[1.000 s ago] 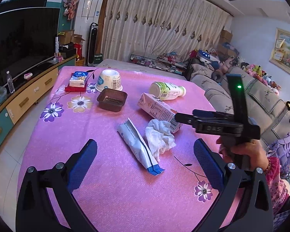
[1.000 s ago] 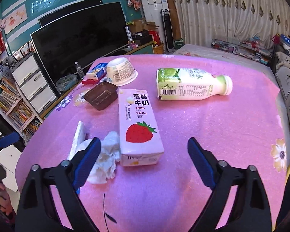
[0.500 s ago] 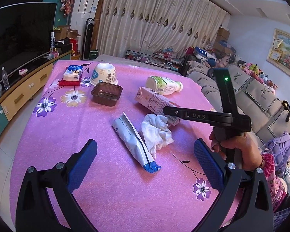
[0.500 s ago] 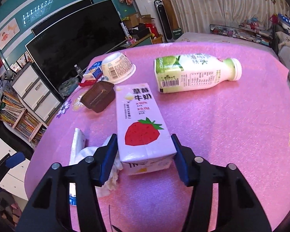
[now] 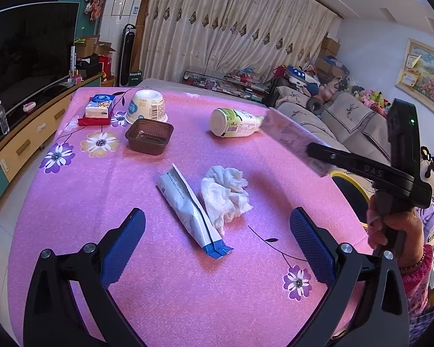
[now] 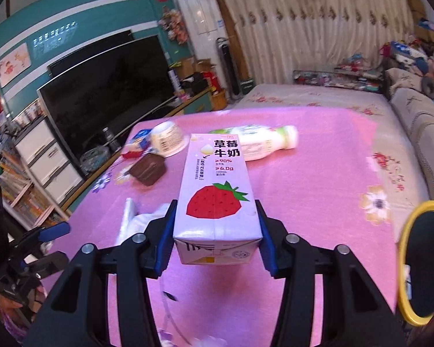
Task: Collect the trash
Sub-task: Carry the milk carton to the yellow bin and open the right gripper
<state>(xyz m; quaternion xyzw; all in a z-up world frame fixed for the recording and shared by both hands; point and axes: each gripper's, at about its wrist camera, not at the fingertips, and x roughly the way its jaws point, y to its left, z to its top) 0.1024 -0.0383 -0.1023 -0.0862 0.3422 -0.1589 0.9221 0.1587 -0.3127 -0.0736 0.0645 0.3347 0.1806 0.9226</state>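
Observation:
A strawberry milk carton [image 6: 217,190] sits lifted off the pink table [image 6: 318,179], and my right gripper [image 6: 215,205] is shut on its sides, jaws still closing. From the left wrist view the carton [image 5: 289,138] hangs in the air at the right, held by the right gripper [image 5: 361,170] in a person's hand [image 5: 396,228]. My left gripper [image 5: 217,214] is open above the table, empty. Ahead of it lie a crumpled white tissue [image 5: 224,190] and a white-and-blue wrapper [image 5: 188,202]. A green-white bottle [image 5: 234,125] lies on its side further back.
A brown plastic tray [image 5: 149,137], an upturned paper cup [image 5: 146,107] and a tissue pack [image 5: 98,108] stand at the back left. A yellow-rimmed dark bin [image 6: 425,263] is past the table's right edge. A sofa [image 5: 347,115] runs along the right, a TV cabinet [image 5: 29,133] along the left.
My right gripper has shut on the strawberry milk carton and lifted it off the table towards the right. The left gripper has stayed open and almost still.

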